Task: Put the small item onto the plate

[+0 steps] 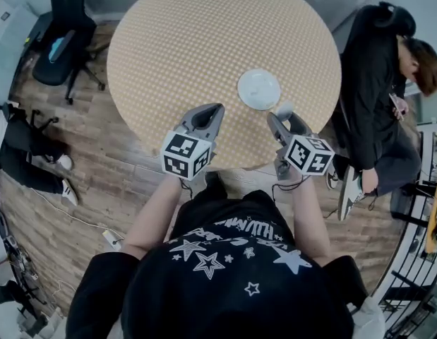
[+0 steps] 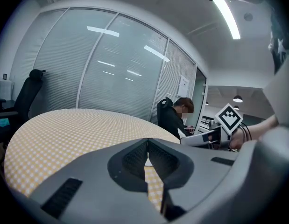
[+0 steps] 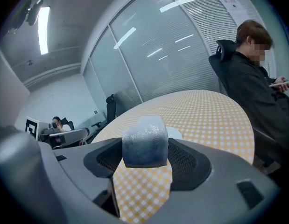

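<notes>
A small white plate (image 1: 259, 89) lies on the round table (image 1: 204, 41) with its yellow checked cloth, right of centre. My right gripper (image 1: 283, 115) hovers just below the plate's near right edge, shut on a small pale grey-white block (image 3: 145, 141). The block (image 1: 284, 109) shows between the jaw tips, and the plate's rim (image 3: 174, 133) peeks out right behind it. My left gripper (image 1: 207, 118) is held over the table's near edge, left of the plate, with its jaws closed together and nothing between them (image 2: 147, 154).
A person in black sits on a chair (image 1: 387, 97) at the table's right side, looking at a phone. A black office chair (image 1: 63, 34) stands on the wooden floor at the far left. Glass partition walls with blinds (image 2: 111, 69) stand behind the table.
</notes>
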Action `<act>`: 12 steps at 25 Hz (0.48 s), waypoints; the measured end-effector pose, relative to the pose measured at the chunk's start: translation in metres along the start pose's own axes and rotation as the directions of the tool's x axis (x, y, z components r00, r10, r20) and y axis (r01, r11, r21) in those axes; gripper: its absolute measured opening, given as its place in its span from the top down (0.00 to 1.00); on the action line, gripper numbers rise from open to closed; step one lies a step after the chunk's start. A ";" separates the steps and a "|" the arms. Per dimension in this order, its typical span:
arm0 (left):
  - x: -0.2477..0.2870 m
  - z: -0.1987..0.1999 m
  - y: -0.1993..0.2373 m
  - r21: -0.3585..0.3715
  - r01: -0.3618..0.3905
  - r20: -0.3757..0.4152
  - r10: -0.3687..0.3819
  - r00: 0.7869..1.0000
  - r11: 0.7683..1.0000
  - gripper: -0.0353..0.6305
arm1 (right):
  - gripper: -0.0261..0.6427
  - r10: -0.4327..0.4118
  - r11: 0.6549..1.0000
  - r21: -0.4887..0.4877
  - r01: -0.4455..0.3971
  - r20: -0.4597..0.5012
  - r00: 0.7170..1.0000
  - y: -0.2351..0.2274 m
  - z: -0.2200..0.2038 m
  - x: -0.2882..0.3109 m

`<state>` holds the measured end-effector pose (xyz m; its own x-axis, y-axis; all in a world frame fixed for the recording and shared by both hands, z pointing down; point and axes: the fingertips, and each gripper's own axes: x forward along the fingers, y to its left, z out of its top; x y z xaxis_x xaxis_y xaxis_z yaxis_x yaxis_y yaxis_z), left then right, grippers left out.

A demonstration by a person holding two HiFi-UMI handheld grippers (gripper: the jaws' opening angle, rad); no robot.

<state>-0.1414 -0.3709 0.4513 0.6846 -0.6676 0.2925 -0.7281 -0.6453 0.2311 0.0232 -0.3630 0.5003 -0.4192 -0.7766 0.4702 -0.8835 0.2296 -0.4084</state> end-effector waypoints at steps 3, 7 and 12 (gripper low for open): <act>0.005 -0.007 0.009 -0.002 0.001 -0.017 -0.001 1.000 1.000 0.94 | 0.50 -0.009 1.000 -0.010 0.009 -0.009 1.000 -0.001 -0.004 0.006; 0.008 -0.012 0.012 -0.004 0.008 -0.034 -0.008 0.999 1.000 0.93 | 0.50 -0.015 1.000 -0.013 0.015 -0.023 1.000 -0.005 -0.006 0.015; 0.018 -0.011 0.019 -0.004 0.002 -0.045 -0.002 0.999 1.000 0.94 | 0.50 -0.003 1.000 -0.019 0.002 -0.045 0.999 -0.010 -0.004 0.035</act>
<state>-0.1432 -0.3904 0.4711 0.6841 -0.6486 0.3337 -0.7266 -0.6455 0.2353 0.0167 -0.3903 0.5242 -0.4253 -0.7502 0.5063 -0.8882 0.2387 -0.3925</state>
